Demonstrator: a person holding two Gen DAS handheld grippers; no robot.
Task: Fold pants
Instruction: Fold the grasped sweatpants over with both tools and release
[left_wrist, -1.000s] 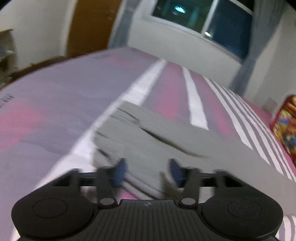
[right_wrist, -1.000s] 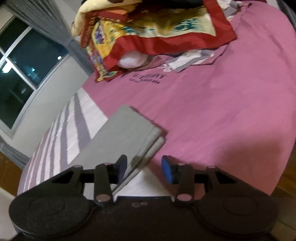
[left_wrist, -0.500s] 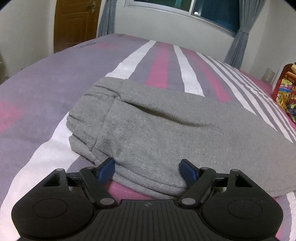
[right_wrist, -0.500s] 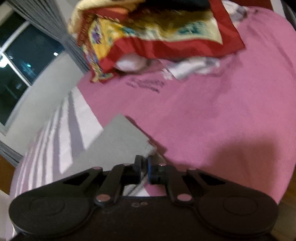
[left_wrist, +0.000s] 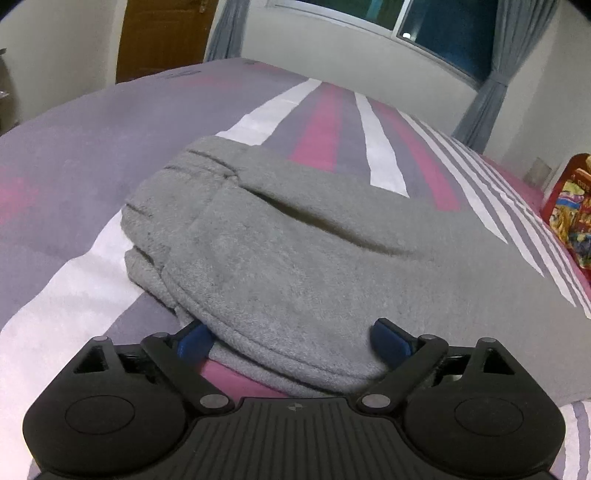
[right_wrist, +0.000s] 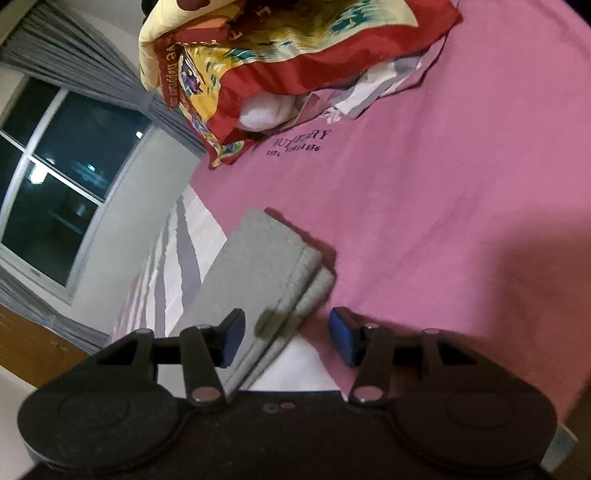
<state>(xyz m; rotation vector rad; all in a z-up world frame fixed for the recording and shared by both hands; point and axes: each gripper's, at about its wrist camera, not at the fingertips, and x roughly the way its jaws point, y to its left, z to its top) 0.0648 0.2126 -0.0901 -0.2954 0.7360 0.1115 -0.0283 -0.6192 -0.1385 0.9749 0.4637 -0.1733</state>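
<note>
- Soft grey fleece pants (left_wrist: 295, 258), lengthwise-folded, lie on my striped pink bedsheet (left_wrist: 325, 125).
- Left gripper (left_wrist: 291, 341) just opened wide, straddling waistband, unclamped.
- Right gripper (right_wrist: 286, 334) reopened halfway over hems (right_wrist: 295, 280); regrasp next.

— What sort of place is this?

— A bedroom in a home. There's a wide bed (left_wrist: 92, 155) under a striped sheet (left_wrist: 325, 125) in pink, grey and white.

— What else shows it?

— A brown wooden door (left_wrist: 162, 37) in a pale wall, a window (right_wrist: 62, 177) dark with night outside, and grey curtains (left_wrist: 491, 70) at its sides. At one end of the bed lies a bright red and yellow blanket (right_wrist: 295, 48), heaped over crumpled bedding.
</note>
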